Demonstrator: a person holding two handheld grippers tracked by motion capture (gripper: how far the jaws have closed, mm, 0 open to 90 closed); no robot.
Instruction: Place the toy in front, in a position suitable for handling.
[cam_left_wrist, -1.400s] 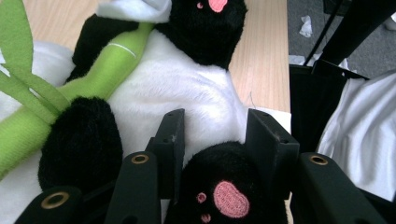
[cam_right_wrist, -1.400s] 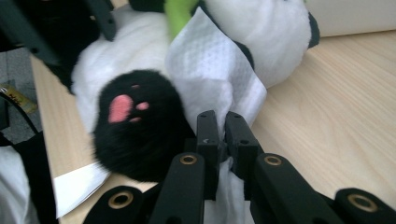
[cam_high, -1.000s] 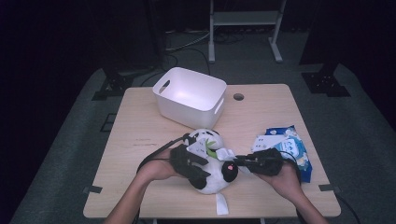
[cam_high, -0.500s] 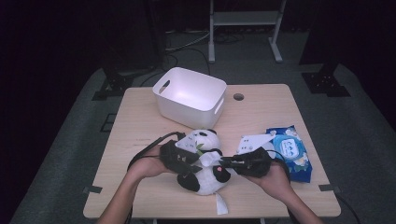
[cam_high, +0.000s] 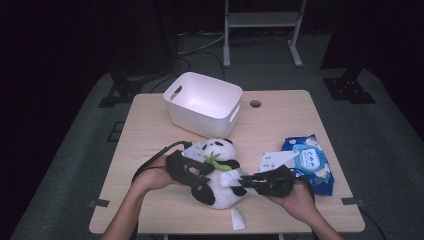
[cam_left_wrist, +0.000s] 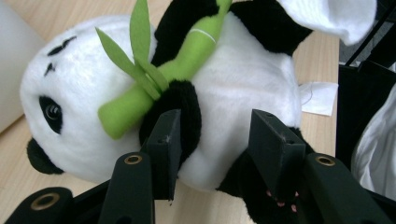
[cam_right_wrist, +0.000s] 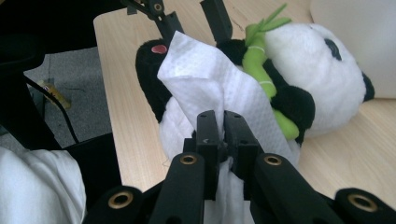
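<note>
Panda: black-and-white plush panda toy (cam_high: 216, 176) with a green felt bamboo stalk (cam_left_wrist: 161, 77) across its chest lies on the near middle of your light wooden table (cam_high: 150, 125), between your two hands, head toward the far side.
Left gripper: your black left gripper (cam_high: 192, 175) has its jaws partly spread around the panda's belly and one black arm; the pads (cam_left_wrist: 164, 140) press into the plush, so you are holding the toy from its left side.
Right gripper: your black right gripper (cam_right_wrist: 223, 133) is clamped tight on a white textured wet wipe (cam_right_wrist: 210, 88), which drapes up over the panda's lower body and touches it.
Tub: white rectangular plastic tub (cam_high: 204, 102) with handle slots stands just beyond the panda, at the far middle of the table.
Wipes pack: blue soft wet-wipe pack (cam_high: 309, 161) lies to the right of the panda, near your right hand (cam_high: 295, 197).
Tag: white fabric label (cam_high: 237, 220) trails from the panda toward the near edge.
</note>
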